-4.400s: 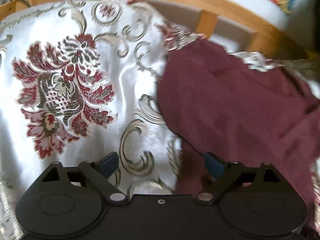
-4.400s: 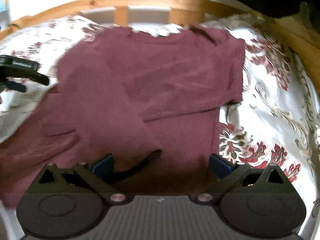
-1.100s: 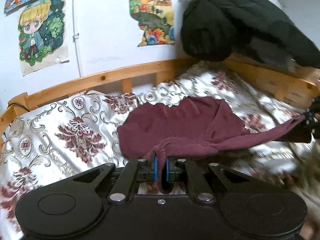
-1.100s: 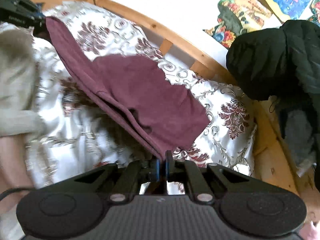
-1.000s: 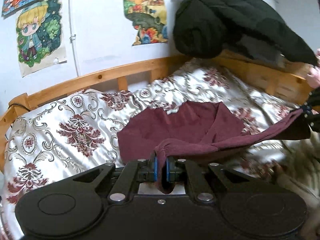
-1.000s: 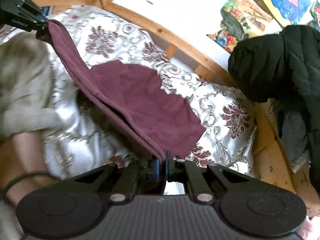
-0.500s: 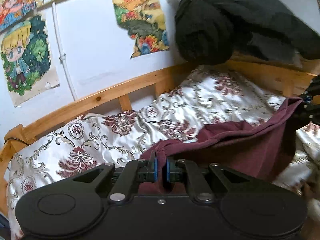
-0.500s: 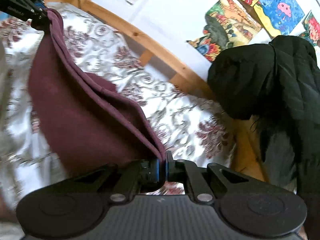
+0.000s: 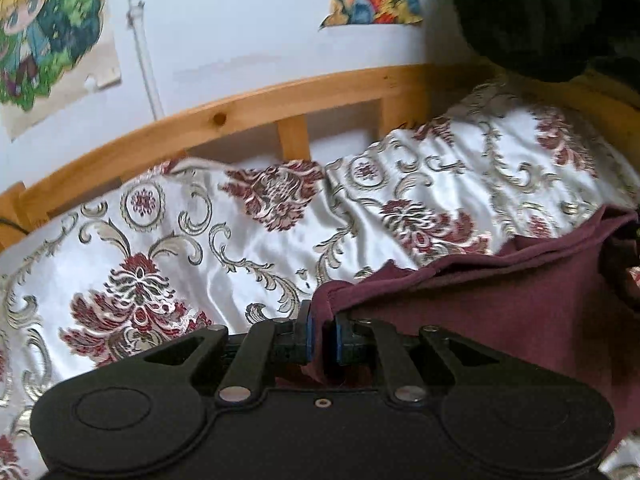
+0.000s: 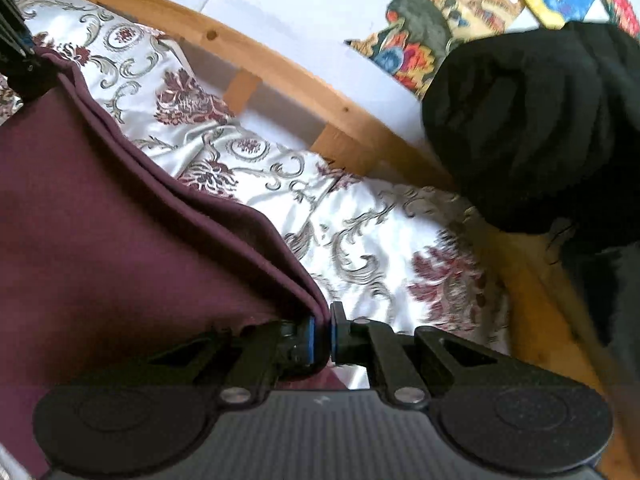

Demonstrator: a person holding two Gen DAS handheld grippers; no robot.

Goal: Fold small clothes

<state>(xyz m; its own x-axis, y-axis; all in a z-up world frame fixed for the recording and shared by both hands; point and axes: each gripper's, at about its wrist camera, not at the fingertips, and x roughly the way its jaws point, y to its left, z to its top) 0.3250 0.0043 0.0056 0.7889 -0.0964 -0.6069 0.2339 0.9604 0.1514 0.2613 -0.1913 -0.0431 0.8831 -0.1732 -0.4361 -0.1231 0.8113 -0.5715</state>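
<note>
A maroon garment (image 9: 500,308) hangs doubled between my two grippers, above the patterned bedspread (image 9: 168,240). My left gripper (image 9: 322,340) holds one corner of its folded edge; its jaws are opening slightly, with the cloth still pinched between the blue pads. My right gripper (image 10: 321,338) is shut on the other corner of the maroon garment (image 10: 120,240). The taut top edge runs up-left to the left gripper (image 10: 16,56) at the frame's corner. The lower part of the garment is hidden behind the gripper bodies.
A wooden bed rail (image 9: 240,116) curves along the far side of the bedspread, with a white wall and cartoon posters (image 9: 44,28) behind. A bulky black coat (image 10: 540,120) hangs over the rail at the right. Bare bedspread (image 10: 360,240) lies ahead.
Both grippers have carried the garment toward the wooden rail and lower. The cloth lifted off the bedspread and now hangs between them. The left pads have parted a little.
</note>
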